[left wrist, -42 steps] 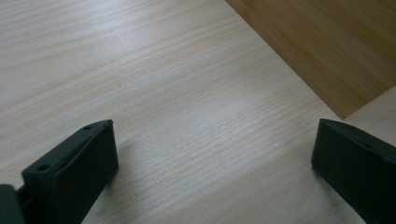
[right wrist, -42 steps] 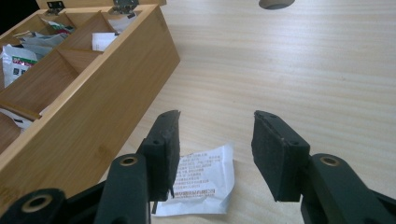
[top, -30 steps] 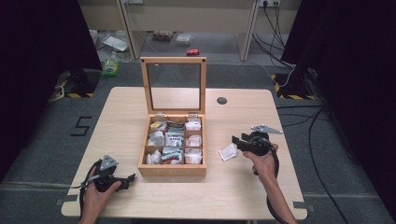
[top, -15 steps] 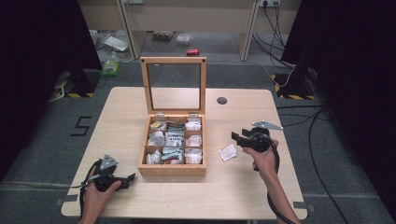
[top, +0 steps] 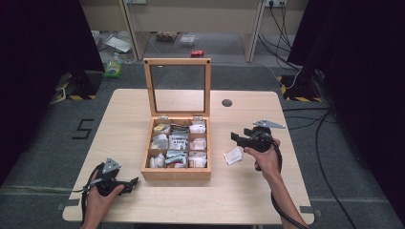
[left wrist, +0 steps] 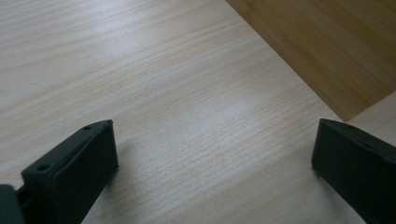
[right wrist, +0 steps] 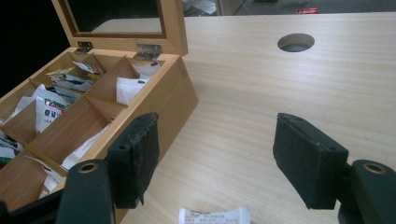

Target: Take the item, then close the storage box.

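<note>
A wooden box [top: 176, 174] with a raised glass lid [top: 178, 83] stands mid-table; its compartments hold several packets. The box's side wall [right wrist: 173, 100] also fills the left of the right gripper view. A loose white packet [top: 233, 155] lies on the table right of the box, its edge [right wrist: 214, 216] just below my right gripper's jaws. My right gripper [top: 235, 138] hovers open above and beside that packet, empty [right wrist: 219, 158]. My left gripper [top: 133, 182] rests open near the front left edge, close to the box's corner [left wrist: 327, 51], with nothing between its jaws [left wrist: 212, 163].
A round cable hole [top: 227, 102] sits in the table [top: 124, 124] at the back right. Cables trail from both grippers. Floor clutter and shelving lie beyond the table's far edge.
My right gripper has lifted slightly and shifted away from the packet, toward the back. The left gripper has stayed put.
</note>
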